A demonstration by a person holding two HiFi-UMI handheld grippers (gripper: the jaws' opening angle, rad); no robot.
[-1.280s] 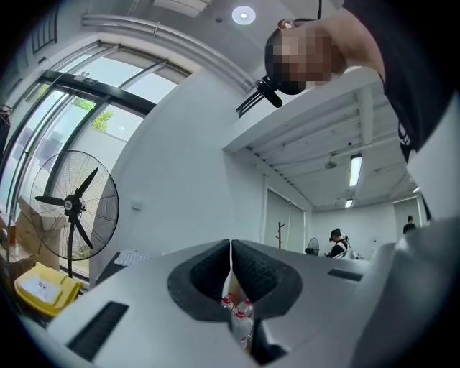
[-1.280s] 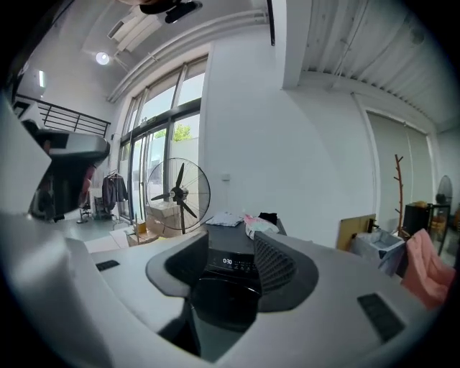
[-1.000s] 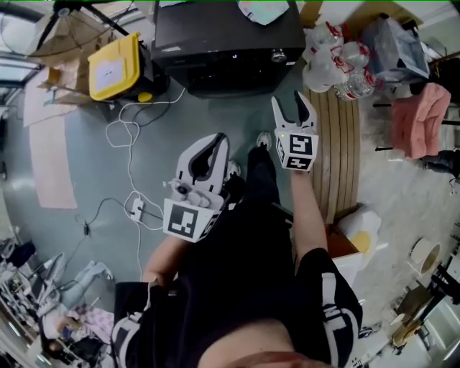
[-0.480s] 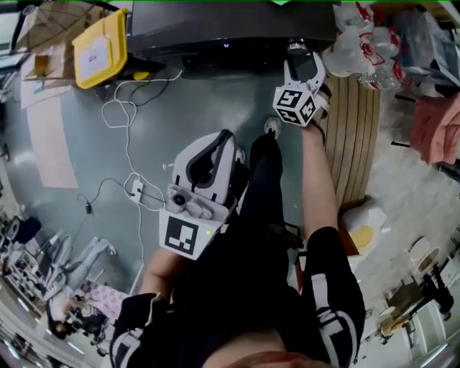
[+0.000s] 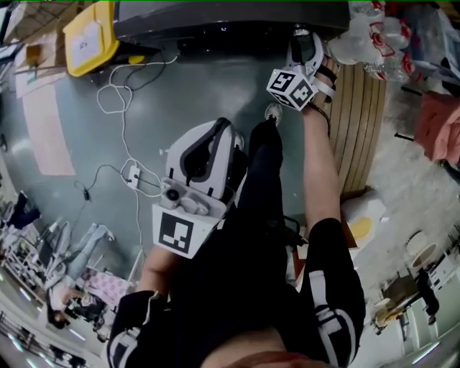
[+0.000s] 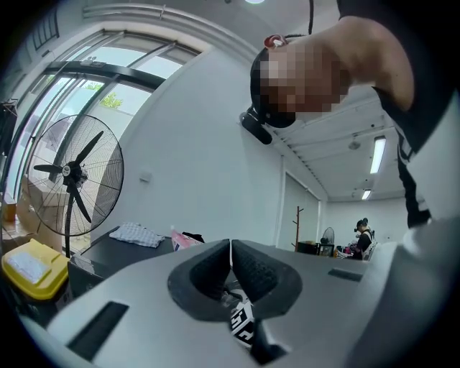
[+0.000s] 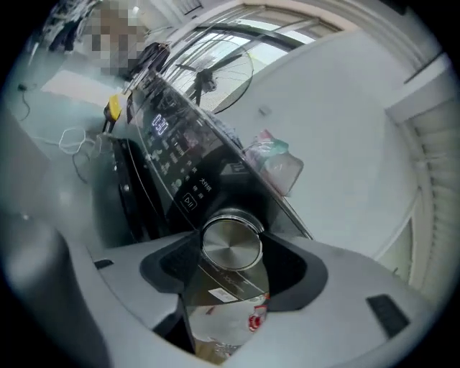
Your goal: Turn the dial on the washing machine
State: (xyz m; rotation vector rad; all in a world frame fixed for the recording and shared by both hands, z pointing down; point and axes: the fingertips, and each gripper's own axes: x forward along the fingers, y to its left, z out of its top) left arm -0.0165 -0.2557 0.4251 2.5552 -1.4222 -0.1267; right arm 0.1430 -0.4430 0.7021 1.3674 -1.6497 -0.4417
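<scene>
my right gripper [image 5: 303,43] was closing its jaws around the steel dial [image 7: 231,244] at the right end of the washing machine [image 7: 169,154] panel. it looked hard, smooth and likely slippery, best pinched across its rim. my left gripper [image 6: 230,248] hung with jaws together.

From the head we look steeply down past our own body onto the floor [image 5: 215,86], with the washing machine [image 5: 230,21] at the top edge. The camera on the left gripper [image 5: 214,133] tilts up across the room toward a fan [image 6: 72,172] and the ceiling. It shares a yellow bin [image 6: 25,266] with the head view. The camera on the right gripper [image 5: 305,39] sits rolled and very near the machine's panel, its closing jaws either side of the dial [image 7: 231,244]; the head view shares that machine.
</scene>
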